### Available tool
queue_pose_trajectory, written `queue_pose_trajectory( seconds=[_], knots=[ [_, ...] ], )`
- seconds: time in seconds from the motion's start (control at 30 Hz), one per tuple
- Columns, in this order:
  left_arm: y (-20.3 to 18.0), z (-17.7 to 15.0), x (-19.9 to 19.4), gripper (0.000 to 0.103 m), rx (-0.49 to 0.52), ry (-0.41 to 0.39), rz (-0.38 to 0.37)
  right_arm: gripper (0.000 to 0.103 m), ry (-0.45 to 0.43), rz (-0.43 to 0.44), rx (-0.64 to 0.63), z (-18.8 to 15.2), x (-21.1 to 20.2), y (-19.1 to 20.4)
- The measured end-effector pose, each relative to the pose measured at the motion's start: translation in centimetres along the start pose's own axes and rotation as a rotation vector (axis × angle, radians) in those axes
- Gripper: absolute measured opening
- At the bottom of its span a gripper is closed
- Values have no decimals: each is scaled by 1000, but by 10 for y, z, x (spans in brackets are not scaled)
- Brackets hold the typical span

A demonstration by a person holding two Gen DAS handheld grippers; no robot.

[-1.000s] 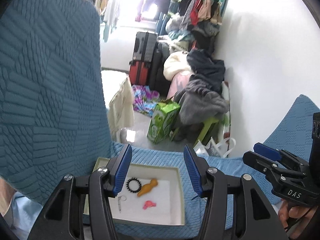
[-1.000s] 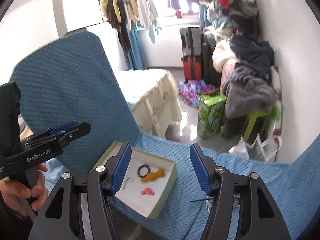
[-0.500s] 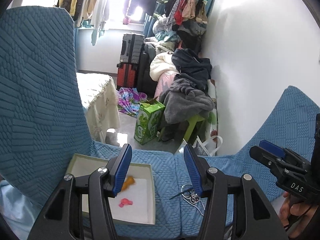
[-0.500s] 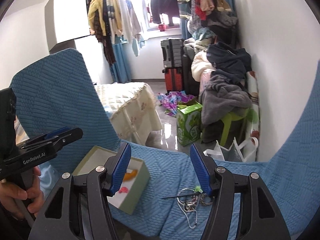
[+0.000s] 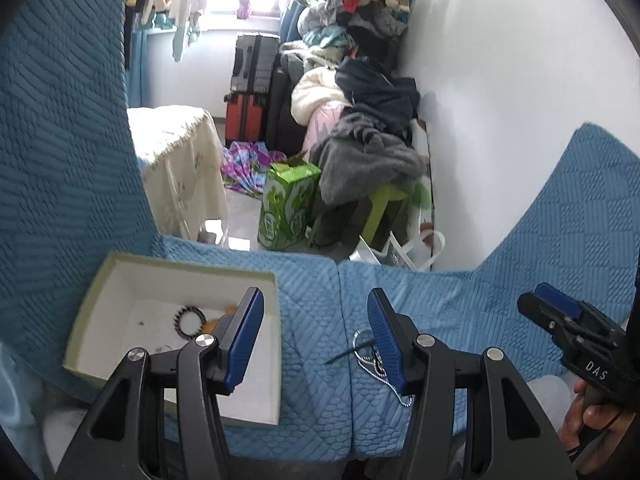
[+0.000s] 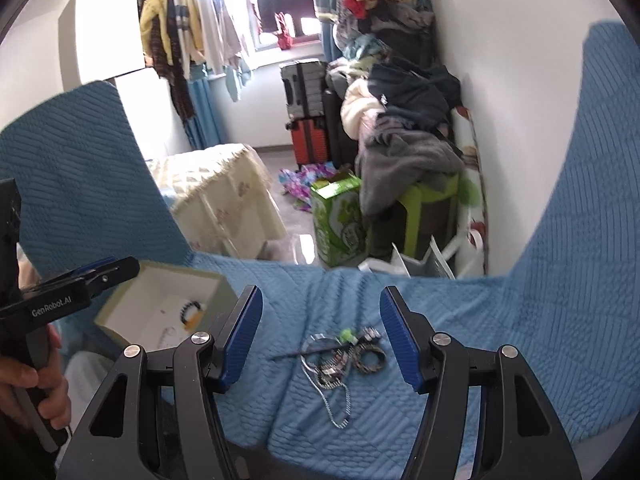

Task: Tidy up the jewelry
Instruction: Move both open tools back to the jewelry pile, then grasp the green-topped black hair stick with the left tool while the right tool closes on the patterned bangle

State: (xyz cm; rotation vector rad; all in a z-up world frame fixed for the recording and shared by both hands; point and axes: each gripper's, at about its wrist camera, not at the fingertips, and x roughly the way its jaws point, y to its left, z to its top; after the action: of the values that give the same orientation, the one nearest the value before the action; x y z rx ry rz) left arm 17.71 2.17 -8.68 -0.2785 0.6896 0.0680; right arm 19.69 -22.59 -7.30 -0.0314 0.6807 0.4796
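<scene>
A small heap of jewelry [image 6: 340, 360], with chains, rings, a dark pin and a green bead, lies on the blue quilted sofa seat [image 6: 460, 320]. My right gripper [image 6: 320, 336] hovers over it, open, with nothing between its blue pads. In the left wrist view the heap [image 5: 370, 356] is partly hidden behind the right finger of my left gripper [image 5: 314, 336], which is also open and holds nothing. A shallow white box [image 5: 120, 304] sits left of the heap and holds a black beaded bracelet [image 5: 188, 320] and an orange piece [image 5: 218, 320].
The seat ends at a front edge [image 5: 280, 256] beyond the box. Past it are a green carton [image 5: 286, 208], a green stool under a pile of clothes [image 5: 372, 160], suitcases and a cloth-covered table [image 5: 176, 160]. Blue sofa backs rise left and right. A hand grips each handle.
Both grippers have moved right and down, from over the white box toward the jewelry heap. The box now sits left in both views. Jaw widths look unchanged.
</scene>
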Motion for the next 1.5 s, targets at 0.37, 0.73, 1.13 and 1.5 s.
queue_pose_trajectory(
  seconds=[0.37, 0.73, 1.13, 1.5],
  knots=[
    [-35, -49, 72, 52, 31, 170, -153, 60, 90, -28, 42, -60, 40, -33],
    [-55, -68, 146, 39, 83, 293, -226, 59, 209, 18, 104, -81, 107, -66],
    [-70, -61, 224, 37, 137, 366, -246, 59, 327, 55, 106, -87, 174, -77],
    [-75, -54, 276, 28, 57, 424, -300, 45, 385, 84, 90, -94, 199, -78]
  ],
)
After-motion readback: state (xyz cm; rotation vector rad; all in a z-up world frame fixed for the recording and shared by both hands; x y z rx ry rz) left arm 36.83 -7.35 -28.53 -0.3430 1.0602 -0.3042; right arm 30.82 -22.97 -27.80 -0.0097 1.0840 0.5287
